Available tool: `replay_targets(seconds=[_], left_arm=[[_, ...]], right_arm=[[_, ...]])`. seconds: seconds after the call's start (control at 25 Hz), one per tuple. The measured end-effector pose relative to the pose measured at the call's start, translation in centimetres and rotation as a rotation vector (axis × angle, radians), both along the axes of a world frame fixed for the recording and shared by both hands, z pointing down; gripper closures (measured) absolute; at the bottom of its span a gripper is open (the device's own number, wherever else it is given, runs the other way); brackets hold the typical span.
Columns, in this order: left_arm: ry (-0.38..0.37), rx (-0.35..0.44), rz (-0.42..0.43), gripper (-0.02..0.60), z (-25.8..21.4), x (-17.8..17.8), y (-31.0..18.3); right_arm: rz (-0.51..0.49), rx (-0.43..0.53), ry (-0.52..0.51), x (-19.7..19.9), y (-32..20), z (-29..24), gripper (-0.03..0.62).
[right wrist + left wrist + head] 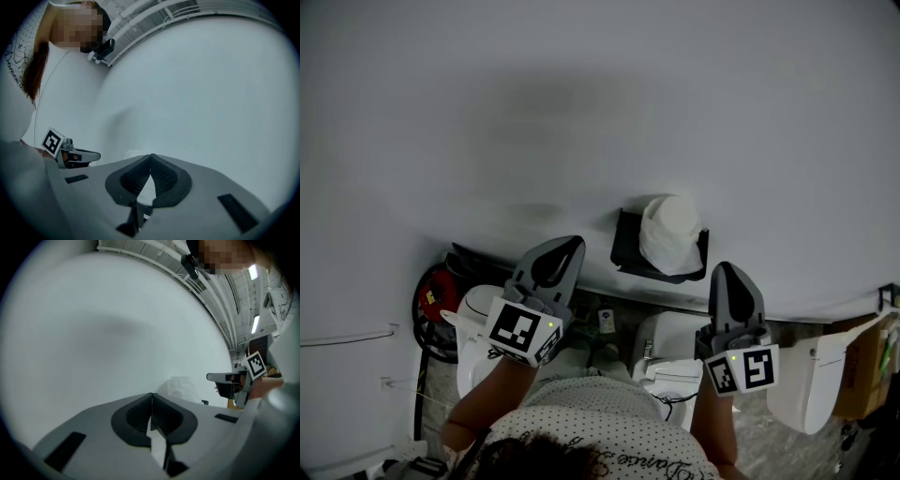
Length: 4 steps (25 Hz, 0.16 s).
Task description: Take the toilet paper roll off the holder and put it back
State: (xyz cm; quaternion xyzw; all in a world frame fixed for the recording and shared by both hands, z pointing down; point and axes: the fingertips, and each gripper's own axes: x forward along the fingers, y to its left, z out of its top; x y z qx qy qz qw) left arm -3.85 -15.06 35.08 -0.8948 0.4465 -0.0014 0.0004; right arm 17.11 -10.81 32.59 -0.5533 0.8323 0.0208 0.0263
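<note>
The toilet paper roll [668, 232] sits in its black holder [626, 246], which is fixed to the pale wall [581, 112]. Seen from above, the roll looks slightly crumpled, with the holder's dark frame showing on either side of it. That is where the task wants it. The same scene would fit a roll waiting to be lifted off or one already set back on its bracket, and I can't tell which.

The person stands facing the wall with a tool in each hand, both pointing level at it. The roll is ahead of the left tool [574, 244] and off to its right. For the right tool [727, 269] it is ahead and off to the left, so the holder falls between the two. My guess is that holding them either side like this keeps the roll within reach of both without blocking the view from above.

Neither tool touches the roll or the holder, and each stops short of the wall. The left tool's jaws are pressed together at the tips, with nothing between the ribbed pads. In the left gripper view the roll shows as a pale lump just beyond them, to the right. The right tool's jaws also meet at the tips with nothing caught in them, and only bare wall lies beyond.
</note>
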Motion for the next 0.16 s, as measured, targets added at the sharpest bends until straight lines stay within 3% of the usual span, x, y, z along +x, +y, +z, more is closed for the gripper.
replay_targets(seconds=[0.16], left_arm=[[0.001,-0.005,-0.002,0.577,0.17,0.07,-0.1]], right_arm=[[0.002,0.001,-0.001,0.18,-0.1,-0.16,0.582]])
